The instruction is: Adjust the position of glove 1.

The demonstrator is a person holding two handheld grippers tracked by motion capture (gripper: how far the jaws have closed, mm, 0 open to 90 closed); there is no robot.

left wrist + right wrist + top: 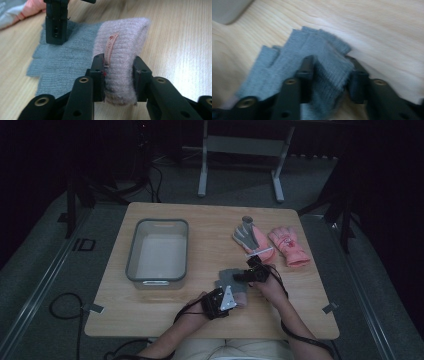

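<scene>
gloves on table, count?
3: grey glove at the near edge, held between both hand-held grippers; pink glove at far right; pink-and-grey glove beside it. More may be hidden.

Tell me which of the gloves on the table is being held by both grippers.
The grey knit glove with the pale pink cuff, nearest the person. The two pink gloves lie untouched farther back.

We take this for a lab or recording room: a lone wooden table (165, 320) stands on grey carpet (40, 270) amid dark surroundings, with cables (62, 307) trailing across the floor and a bare metal frame (240, 150) behind.
</scene>
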